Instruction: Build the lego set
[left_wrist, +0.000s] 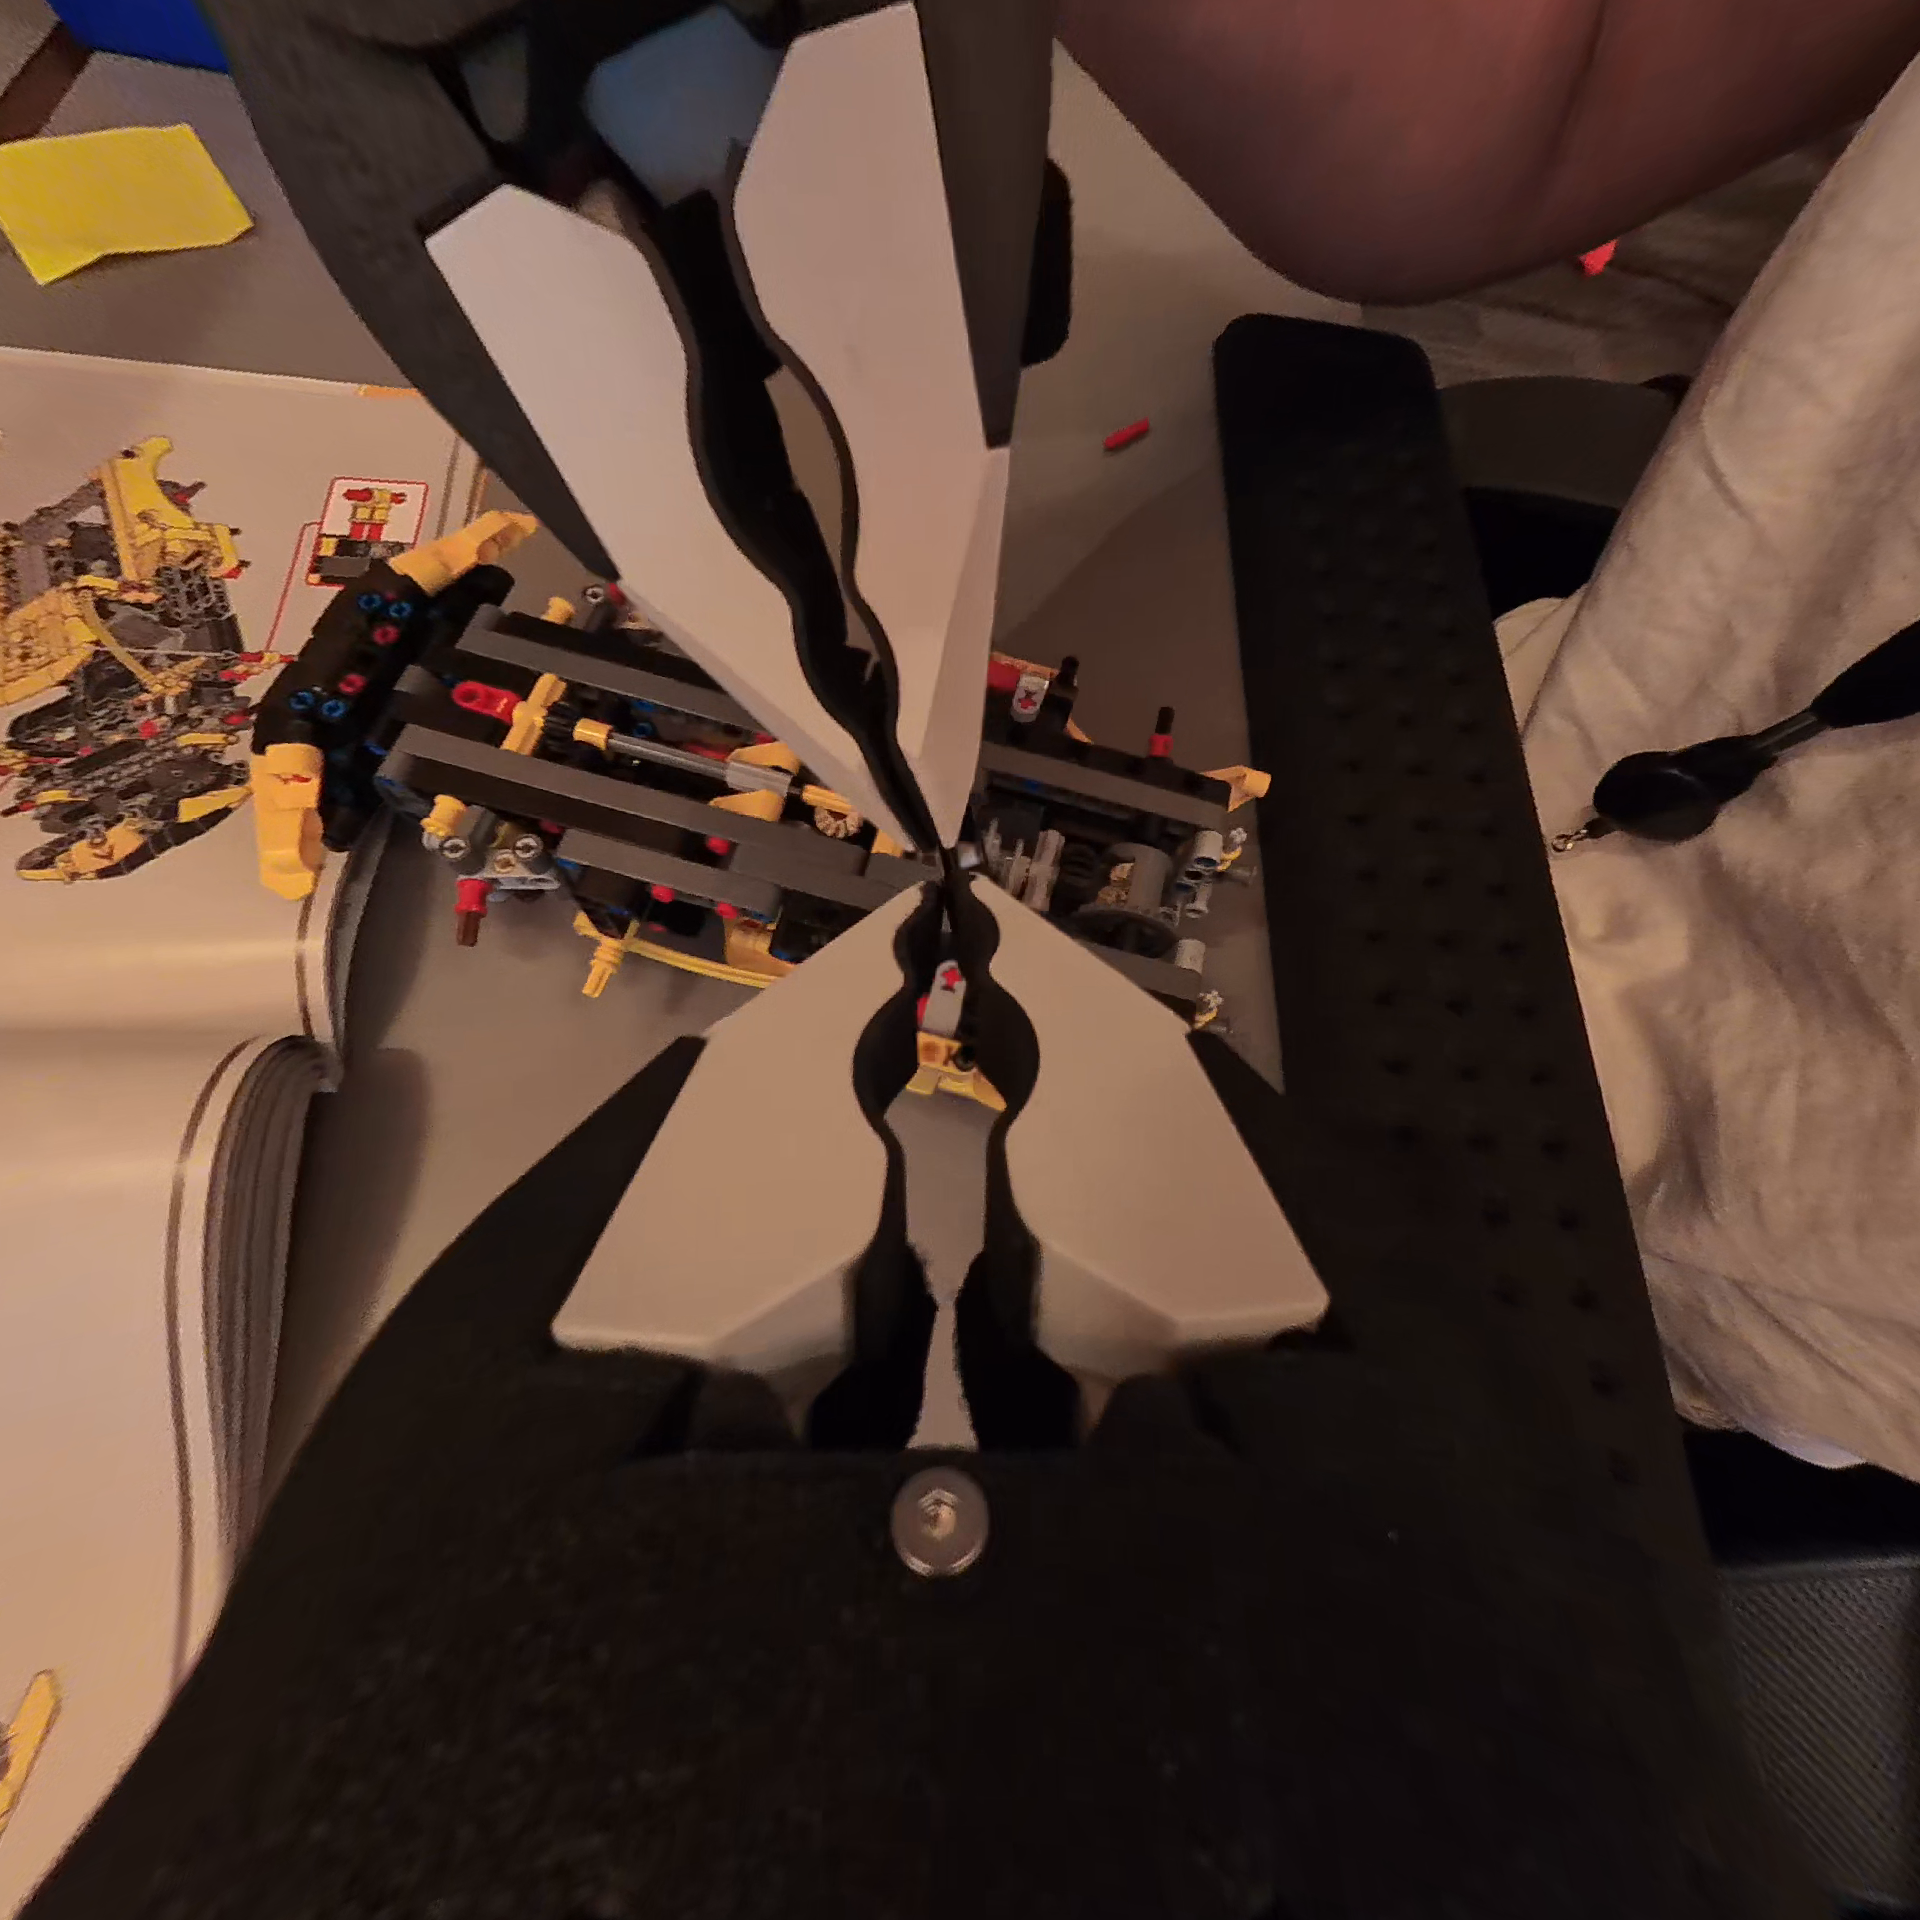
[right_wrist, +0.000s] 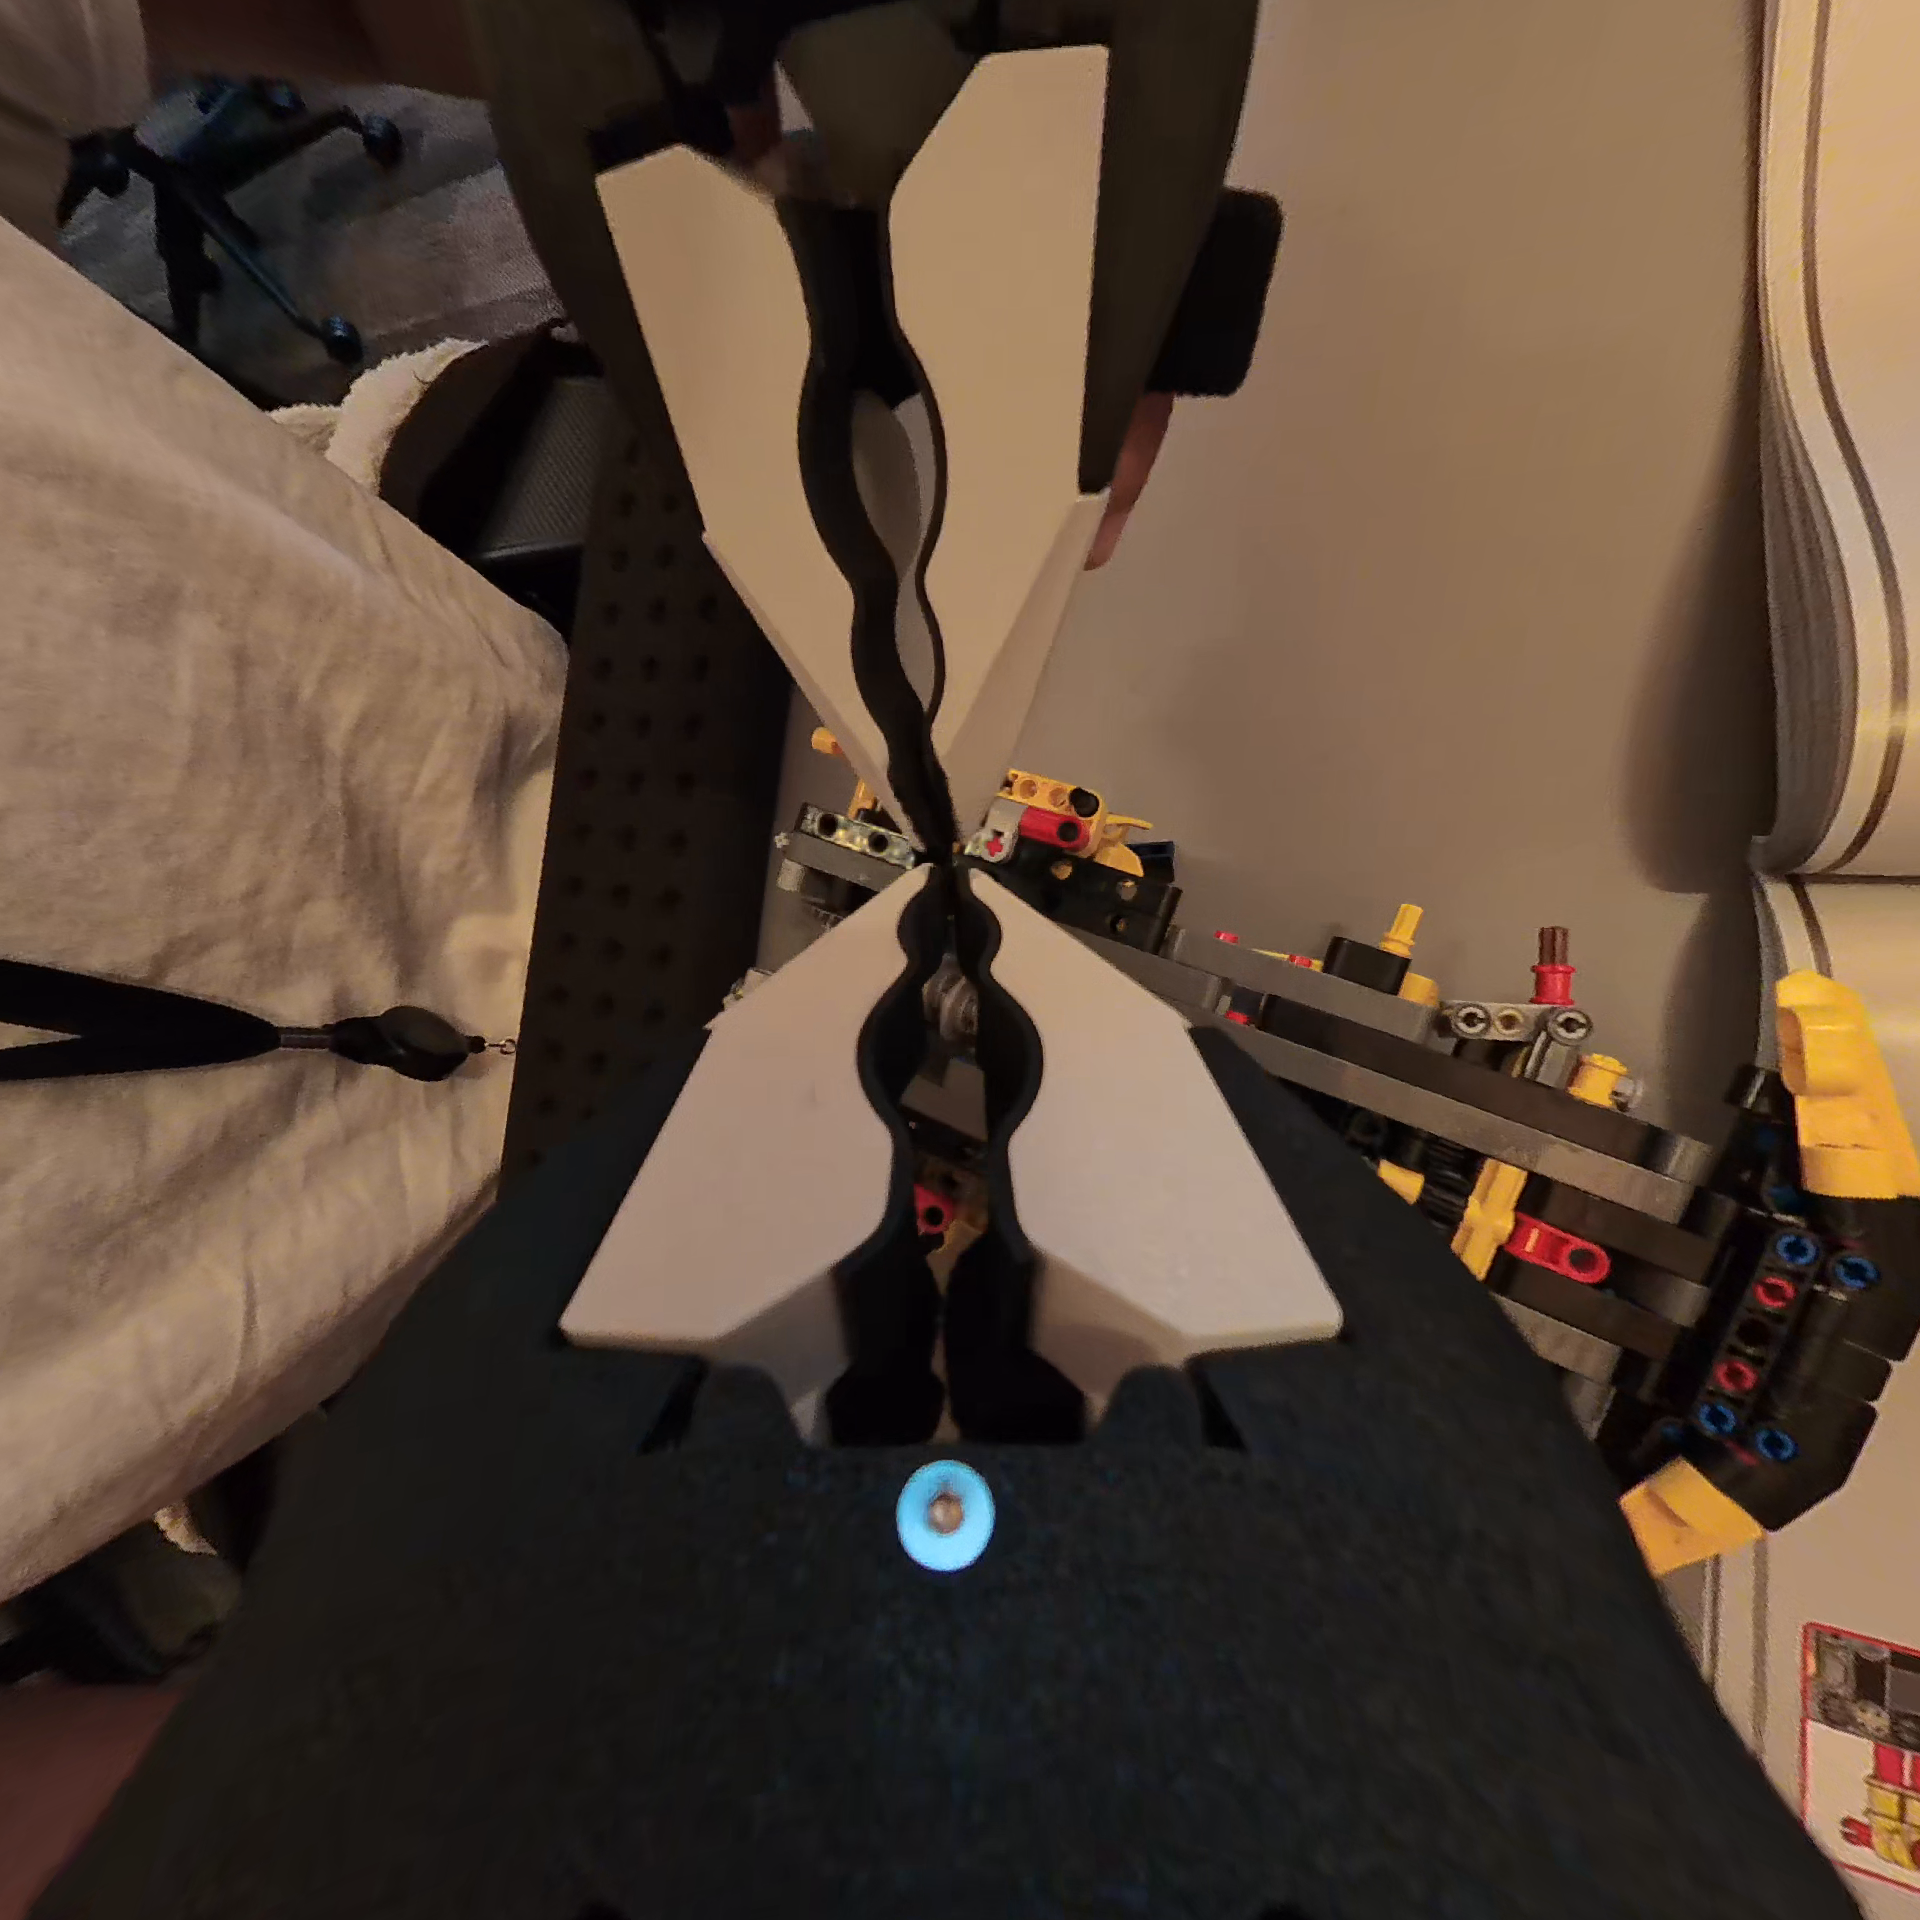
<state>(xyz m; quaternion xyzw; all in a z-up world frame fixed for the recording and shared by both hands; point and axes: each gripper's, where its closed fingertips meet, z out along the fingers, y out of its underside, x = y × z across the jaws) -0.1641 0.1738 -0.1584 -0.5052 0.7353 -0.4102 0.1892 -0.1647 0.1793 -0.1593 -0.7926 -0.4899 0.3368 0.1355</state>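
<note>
Both tools meeting tip to tip above the model, seen from opposite sides. Left tool (left_wrist: 940, 883) with white wedge fingers and wavy black pads drawn narrow, tips together; whether something small sits pinched there, impossible to tell. Right tool (right_wrist: 940, 878) likewise nearly closed, tips touching or almost touching the opposite pair; any held part hidden.

Half-built black, grey and yellow Technic-style lego vehicle chassis (left_wrist: 644, 769) lying on the pale grey table (left_wrist: 1122, 582), directly under the meeting tips, one end resting on the open instruction booklet (left_wrist: 125, 935). Long black perforated strip (left_wrist: 1392, 831) running along the table edge beside it. Small red pin (left_wrist: 1125, 434) loose on the table, well apart from the model. Yellow paper sheet (left_wrist: 114, 197) farther off.

Judged from its look: rigid hard plastic, light overall but awkward, smooth and rather slippery between pads. Long grey beams (right_wrist: 1455, 1081) probably the soundest place to grip; protruding axles, red bushes and yellow curved end pieces (right_wrist: 1839, 1081) likely to pop off under side load. Small pins likely prone to twisting or shooting out if squeezed off-centre.
</note>
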